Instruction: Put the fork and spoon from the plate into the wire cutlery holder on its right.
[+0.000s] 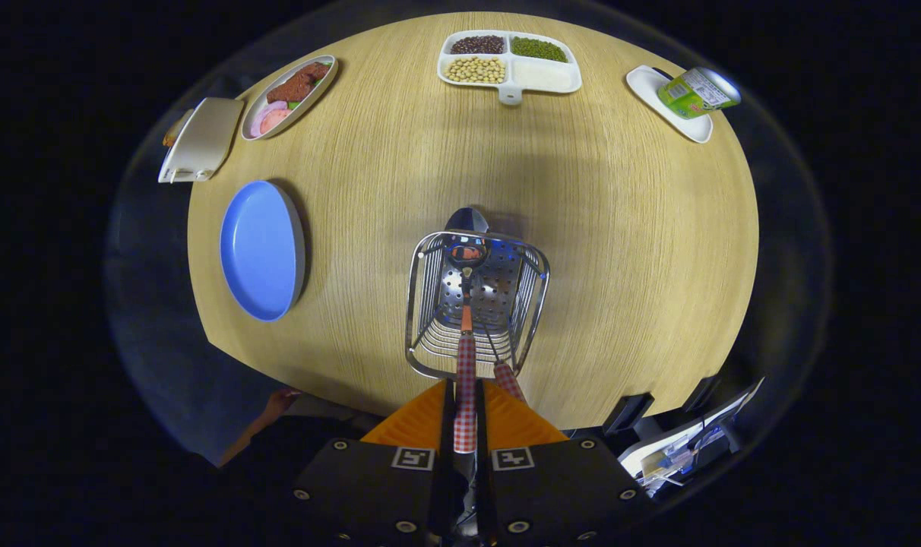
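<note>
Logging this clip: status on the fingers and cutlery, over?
Gripper shut on red-checked-handled spoon, bowl end inside the wire cutlery holder. Second checked handle already in it. Blue plate bare. Nothing in the way.

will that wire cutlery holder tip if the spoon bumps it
Possibly: the open steel wire cutlery holder looks light and may slide on the smooth wooden table. Its wide base probably resists tipping. The gripper jaws clamp the checked-handled spoon.

I am at a round wooden table (620,228) set like a dining room: a blue plate (259,251), a dish of meat (289,95), a tray of beans (510,64) and a green can (696,91). Dark booth walls stand around it.
</note>
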Available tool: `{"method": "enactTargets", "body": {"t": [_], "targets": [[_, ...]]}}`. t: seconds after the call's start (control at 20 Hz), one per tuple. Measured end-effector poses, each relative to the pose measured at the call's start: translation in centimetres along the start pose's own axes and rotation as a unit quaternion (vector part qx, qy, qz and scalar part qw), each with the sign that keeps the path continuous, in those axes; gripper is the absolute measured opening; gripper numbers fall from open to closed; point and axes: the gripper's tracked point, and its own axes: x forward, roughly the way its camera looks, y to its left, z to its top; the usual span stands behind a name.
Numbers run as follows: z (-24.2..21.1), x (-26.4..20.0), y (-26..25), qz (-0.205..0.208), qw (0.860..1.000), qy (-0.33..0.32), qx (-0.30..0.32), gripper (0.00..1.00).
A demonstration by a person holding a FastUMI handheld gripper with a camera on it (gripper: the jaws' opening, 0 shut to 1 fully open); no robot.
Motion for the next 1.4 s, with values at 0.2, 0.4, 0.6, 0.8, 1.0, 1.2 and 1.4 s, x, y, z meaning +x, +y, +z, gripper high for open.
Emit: {"method": "enactTargets", "body": {"t": [0.2,0.4,0.6,0.8,1.0,1.2,1.4], "targets": [[0.0,-0.8,-0.1,0.003,1.0,-0.025,0.009,0.13],[-0.7,-1.9,0.0,0.008,0.999,-0.052,0.012,0.14],[-1.4,-3.0,0.4,0.023,0.996,-0.081,0.026,0.13],[-0.3,-5.6,0.2,0.025,0.987,-0.157,0.037,0.15],[1.6,-9.6,1.0,0.038,0.965,-0.254,0.049,0.26],[3.7,-14.6,1.4,0.031,0.927,-0.371,0.043,0.28],[5.6,-20.3,0.7,0.015,0.871,-0.488,0.052,0.39]]}}
